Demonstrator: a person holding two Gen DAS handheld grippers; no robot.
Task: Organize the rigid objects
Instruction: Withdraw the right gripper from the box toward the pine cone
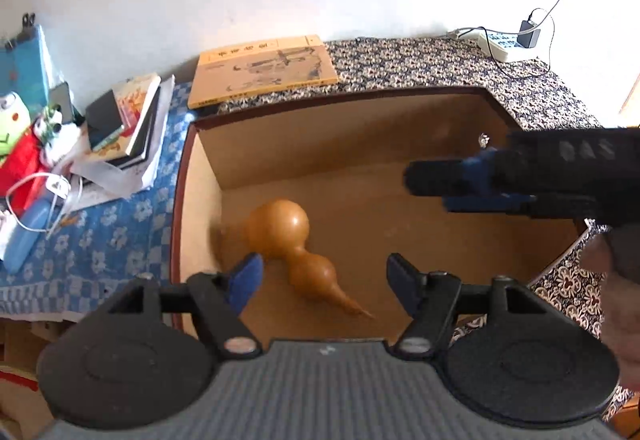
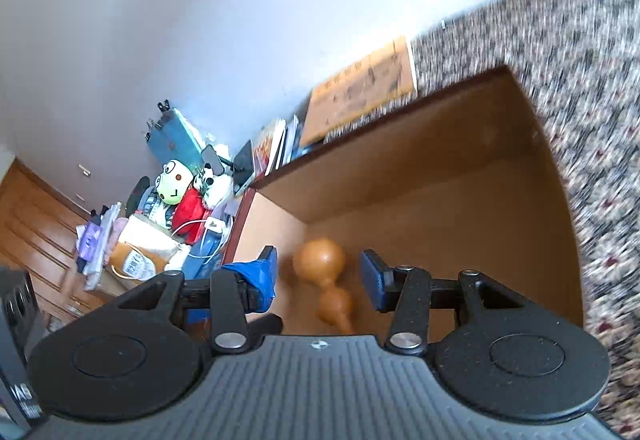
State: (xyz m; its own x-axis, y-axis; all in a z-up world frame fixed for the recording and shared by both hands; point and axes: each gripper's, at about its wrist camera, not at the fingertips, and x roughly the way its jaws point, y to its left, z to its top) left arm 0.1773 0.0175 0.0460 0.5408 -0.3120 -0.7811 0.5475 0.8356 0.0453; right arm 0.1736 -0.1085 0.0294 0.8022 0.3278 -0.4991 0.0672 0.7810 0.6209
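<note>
A tan wooden gourd (image 1: 298, 252) lies on its side on the floor of an open brown drawer (image 1: 400, 136), near the drawer's left wall, stem toward me. My left gripper (image 1: 324, 280) is open above the gourd, which is free between the fingers. My right gripper (image 1: 436, 184) reaches in from the right over the drawer. In the right wrist view it (image 2: 318, 280) is open and empty above the gourd (image 2: 326, 280), over the drawer (image 2: 420, 144).
A yellow book (image 1: 262, 70) lies behind the drawer on a patterned cloth (image 1: 440, 64). A stack of books (image 1: 128, 120), plush toys (image 1: 24, 136) and cables crowd the blue cloth at left. A power strip with a charger (image 1: 508, 40) sits at the back right.
</note>
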